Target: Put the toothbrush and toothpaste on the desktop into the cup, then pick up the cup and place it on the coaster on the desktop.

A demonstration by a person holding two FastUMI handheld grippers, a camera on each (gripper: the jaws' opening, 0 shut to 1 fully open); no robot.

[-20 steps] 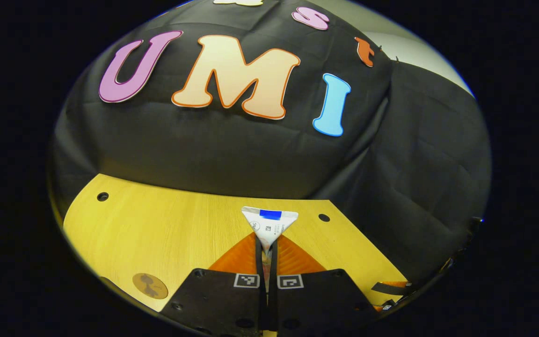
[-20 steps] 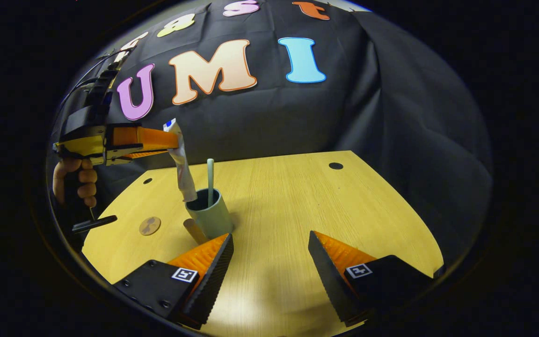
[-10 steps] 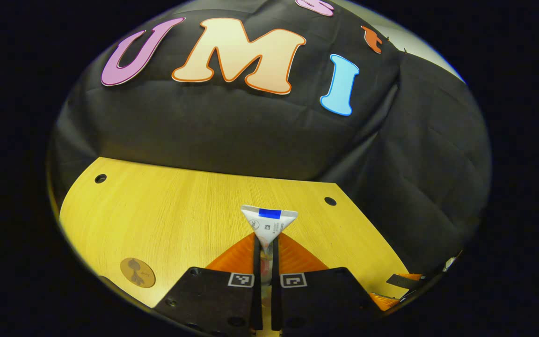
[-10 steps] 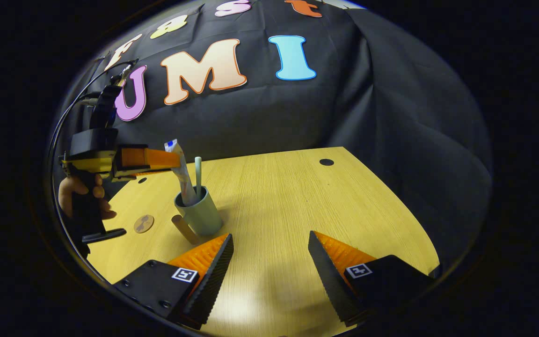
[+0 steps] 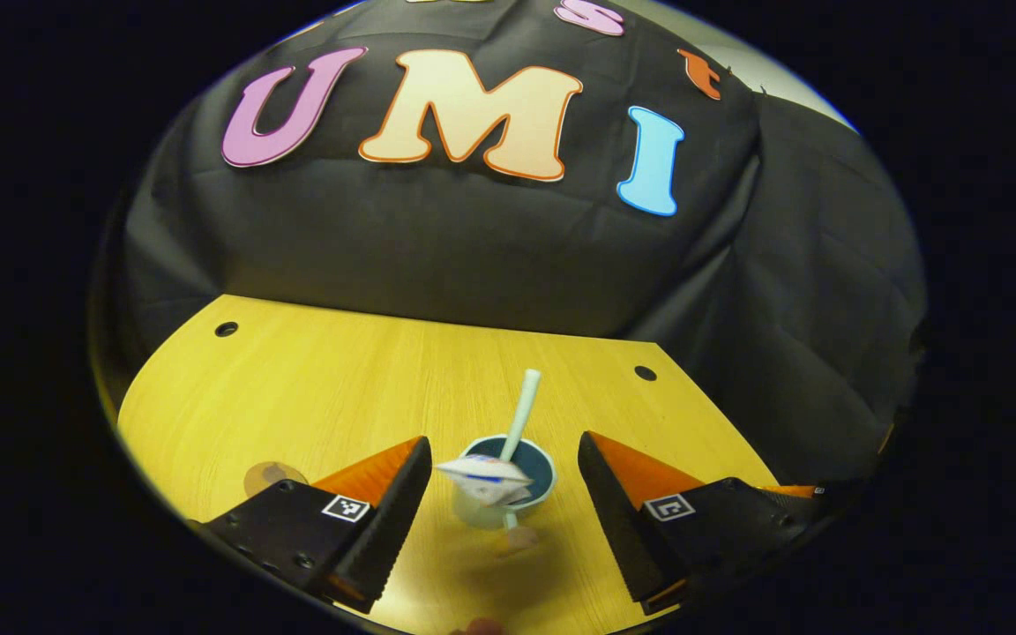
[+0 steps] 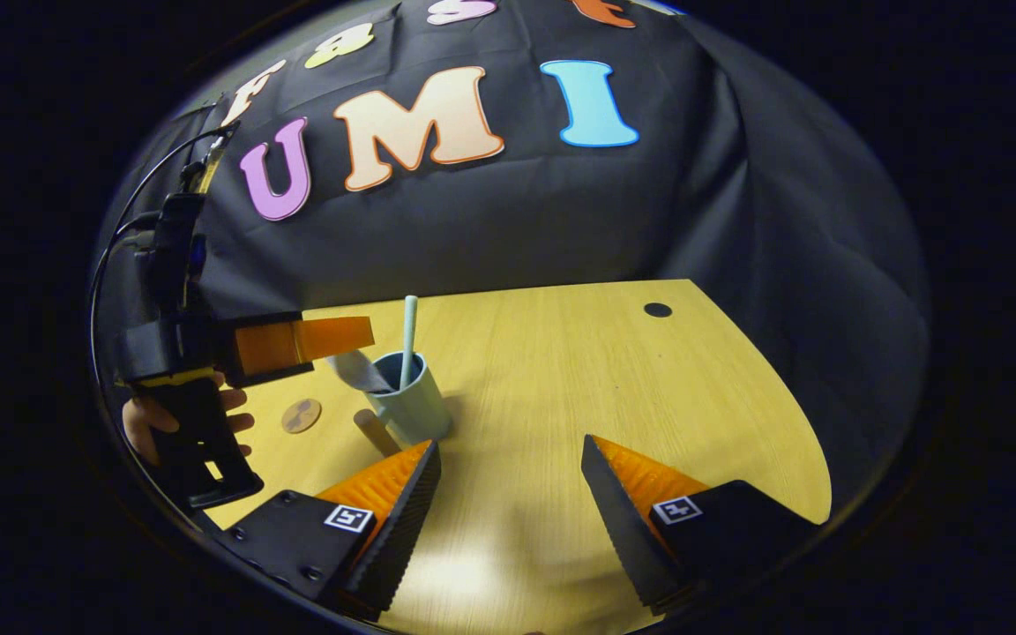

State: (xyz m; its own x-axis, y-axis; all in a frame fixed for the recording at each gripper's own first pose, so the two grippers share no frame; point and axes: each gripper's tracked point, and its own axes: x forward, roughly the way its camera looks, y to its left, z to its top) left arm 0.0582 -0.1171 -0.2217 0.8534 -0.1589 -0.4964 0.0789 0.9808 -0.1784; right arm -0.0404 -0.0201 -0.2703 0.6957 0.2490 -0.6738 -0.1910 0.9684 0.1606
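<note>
A pale green cup [image 5: 504, 485] [image 6: 411, 406] stands on the wooden desktop [image 5: 332, 397] [image 6: 561, 379]. A light green toothbrush [image 5: 521, 413] [image 6: 407, 339] leans upright in it. The white toothpaste tube [image 5: 484, 476] [image 6: 358, 370] rests in the cup, tilted over the rim. My left gripper [image 5: 504, 498] [image 6: 332, 339] hovers just above the cup, open, with the tube's end between its spread fingers but untouched. My right gripper [image 6: 511, 494] is open over the desktop, to the right of the cup and nearer than it. A small round brown coaster [image 5: 268, 477] [image 6: 301, 415] lies left of the cup.
A hand [image 6: 151, 423] holds the left gripper's handle at the desktop's left edge. Two small holes [image 5: 226, 329] [image 5: 645, 373] mark the desktop's far corners. Black cloth hangs behind and to the right.
The left gripper lowered the toothpaste tube into the cup, then opened and let it go. The tube now leans in the cup on its own. The right gripper stayed open.
</note>
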